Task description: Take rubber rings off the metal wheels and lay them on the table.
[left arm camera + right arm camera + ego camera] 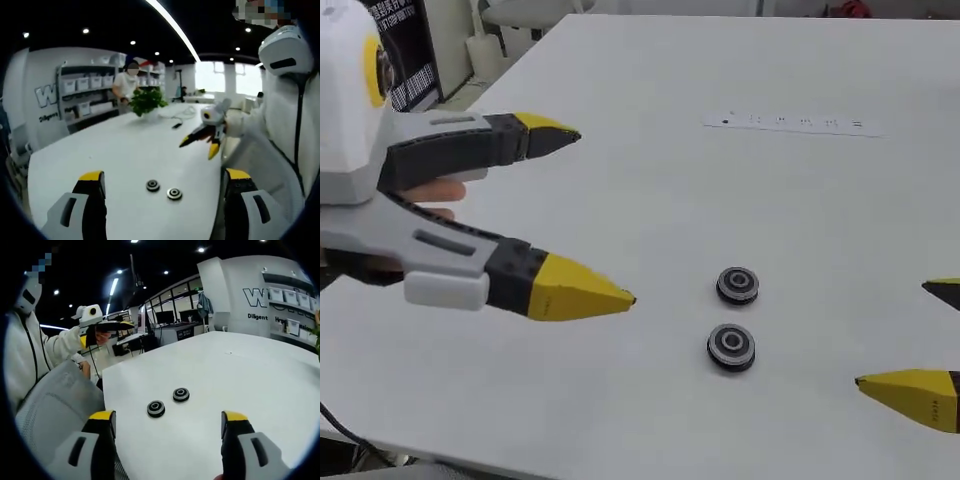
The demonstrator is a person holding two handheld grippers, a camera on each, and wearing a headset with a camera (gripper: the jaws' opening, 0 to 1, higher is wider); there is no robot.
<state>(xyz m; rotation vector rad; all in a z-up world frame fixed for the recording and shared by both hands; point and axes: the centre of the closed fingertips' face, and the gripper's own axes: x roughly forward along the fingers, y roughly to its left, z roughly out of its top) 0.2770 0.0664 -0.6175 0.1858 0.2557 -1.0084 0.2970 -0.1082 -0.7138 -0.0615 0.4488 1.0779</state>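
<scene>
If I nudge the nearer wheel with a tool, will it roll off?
Probably not: the nearer wheel lies flat on the table, so it should slide, not roll. Being metal, it likely feels heavy for its size. Its dark rubber ring should grip rather than slip.

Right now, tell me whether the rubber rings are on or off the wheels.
On: the near wheel and the far wheel each wear a dark band around the metal hub.
</scene>
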